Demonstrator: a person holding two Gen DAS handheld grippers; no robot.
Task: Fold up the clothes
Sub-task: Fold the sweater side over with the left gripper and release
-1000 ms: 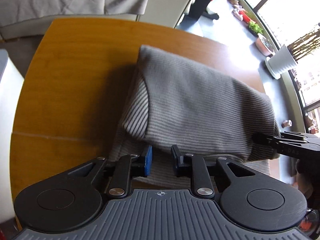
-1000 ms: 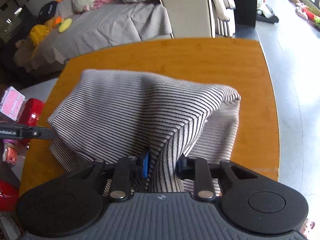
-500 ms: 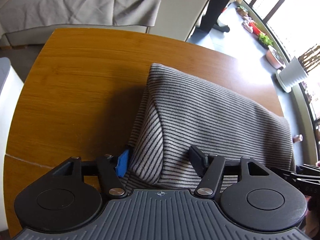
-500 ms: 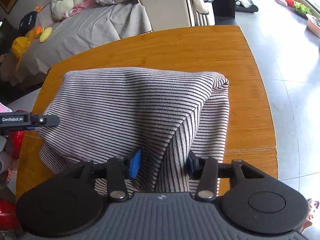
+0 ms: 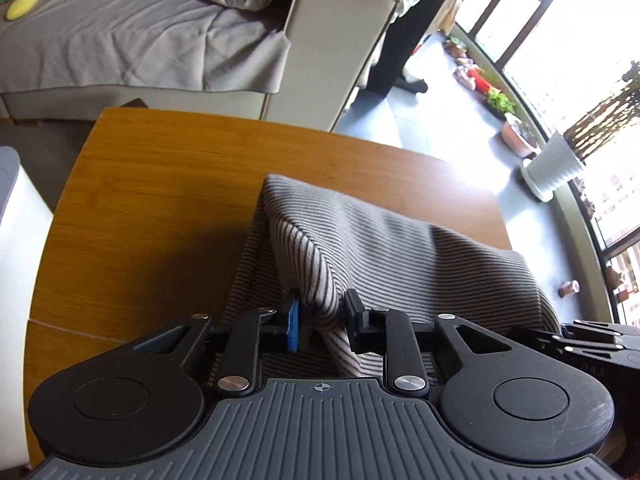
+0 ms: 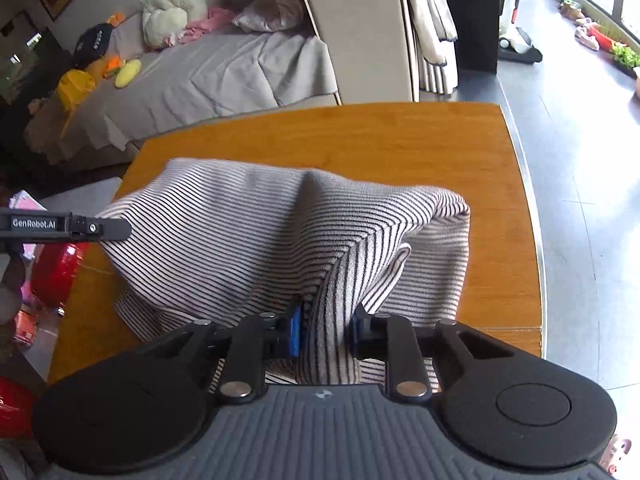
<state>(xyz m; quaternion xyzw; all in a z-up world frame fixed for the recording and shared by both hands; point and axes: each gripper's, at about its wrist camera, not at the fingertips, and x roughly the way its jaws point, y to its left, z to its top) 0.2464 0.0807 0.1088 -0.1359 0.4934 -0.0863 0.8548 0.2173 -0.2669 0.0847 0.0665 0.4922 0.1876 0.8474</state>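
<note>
- The left gripper (image 5: 322, 326) is pinching a bunched fold of the striped garment (image 5: 400, 256) between its blue pad and its black pad; half a second ago its jaws were spread wide around the cloth, and they have since narrowed onto it.
- The right gripper (image 6: 326, 330) is clamping a vertical ridge of the same striped garment (image 6: 248, 232); its jaws have drawn a little closer together than half a second ago, with the cloth squeezed between them.
- The garment is lying on the wooden table (image 5: 160, 184), tented up from its near edge where both grippers are holding it; its far folded edge is resting around the middle of the tabletop, well short of the far edge.
- In the right wrist view the cloth is now peaking into a raised crease near its middle and a flap is curling out toward the table's right edge (image 6: 516, 240); half a second ago that surface was lying smoother and flatter.
- Both cameras are now sitting lower and nearer the table's near edge than before, so more of the grey sofa (image 5: 140, 40) beyond the far edge is showing.
- The left gripper's finger (image 6: 80, 227) is reaching in from the left in the right wrist view, touching the garment's left corner.
</note>
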